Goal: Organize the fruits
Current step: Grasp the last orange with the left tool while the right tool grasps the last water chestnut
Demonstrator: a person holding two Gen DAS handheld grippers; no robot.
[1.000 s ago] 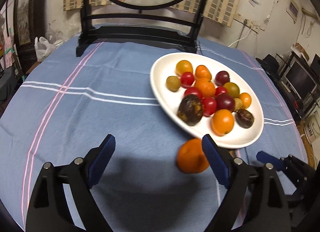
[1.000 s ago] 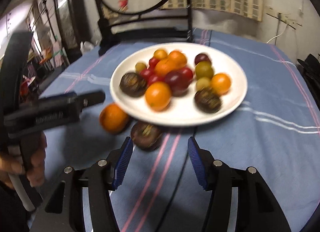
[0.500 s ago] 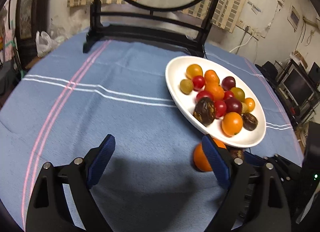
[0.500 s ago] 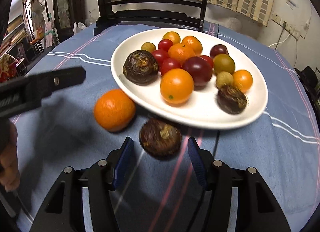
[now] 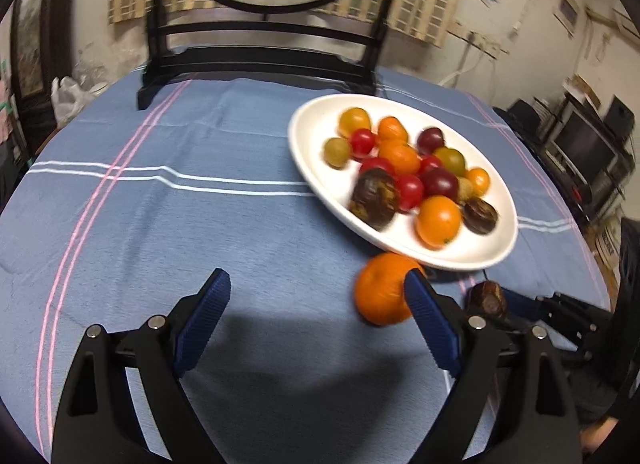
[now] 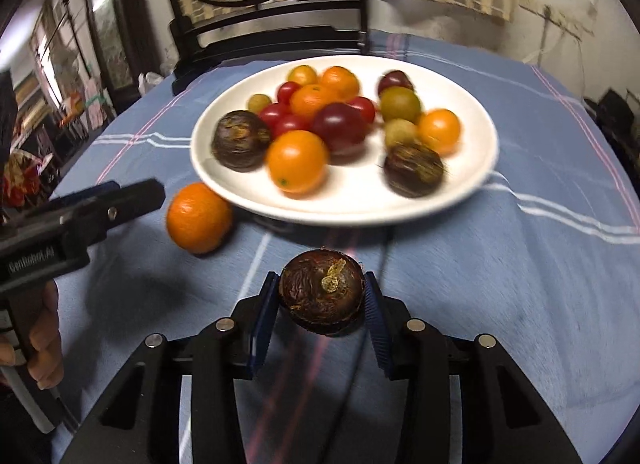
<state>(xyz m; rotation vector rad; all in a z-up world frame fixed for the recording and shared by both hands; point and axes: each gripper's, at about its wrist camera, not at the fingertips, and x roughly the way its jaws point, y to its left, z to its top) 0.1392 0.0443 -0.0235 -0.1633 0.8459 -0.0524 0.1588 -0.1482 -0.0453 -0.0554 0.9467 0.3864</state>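
A white plate (image 6: 460,191) on the blue tablecloth holds several small fruits: orange, red, green, purple tomatoes and dark brown chestnut-like fruits. It also shows in the left wrist view (image 5: 316,167). My right gripper (image 6: 322,300) is shut on a dark brown fruit (image 6: 322,296) just in front of the plate; this fruit also shows in the left wrist view (image 5: 486,300). An orange (image 6: 199,217) lies on the cloth by the plate's near left rim. In the left wrist view my left gripper (image 5: 316,318) is open and empty, with the orange (image 5: 380,290) beside its right finger.
A dark wooden chair (image 5: 256,51) with a round painted panel stands against the table's far edge. A white bag (image 5: 70,95) lies beyond the far left edge. A monitor and equipment (image 5: 580,143) stand at the right. A black cable (image 6: 384,264) runs under the plate.
My right gripper moved forward and closed on the dark brown fruit that lay on the cloth. My left gripper shifted a little; the orange stays by its right finger.
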